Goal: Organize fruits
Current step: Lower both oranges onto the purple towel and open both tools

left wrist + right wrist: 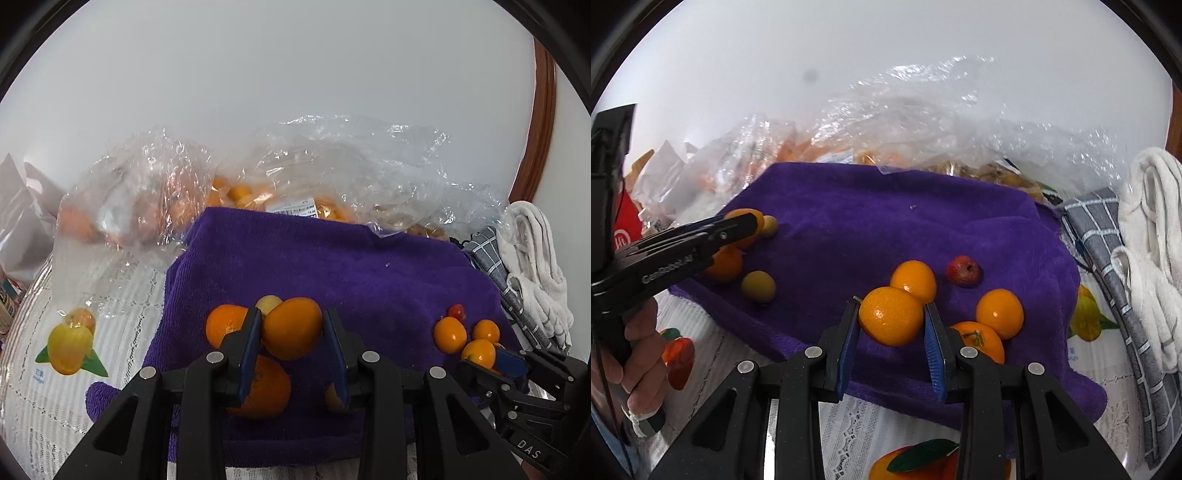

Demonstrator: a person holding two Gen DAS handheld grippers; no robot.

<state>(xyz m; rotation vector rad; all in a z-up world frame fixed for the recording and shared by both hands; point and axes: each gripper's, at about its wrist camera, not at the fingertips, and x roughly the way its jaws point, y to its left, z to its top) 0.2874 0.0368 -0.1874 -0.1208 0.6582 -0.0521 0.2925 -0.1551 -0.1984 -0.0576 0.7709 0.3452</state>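
Over purple towel (332,266): both grippers angled down, fingers clamped on orange fruits.

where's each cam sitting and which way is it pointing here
Left wrist: sits on the left gripper, looking forward and down along its fingers at an orange fruit clamped between them, over the purple towel; the right gripper shows at lower right.
Right wrist: sits on the right gripper, looking forward and down at its own clamped orange fruit; the left gripper and the hand holding it show at left.
Shared: towel, plastic bags, small red fruit, both grippers.
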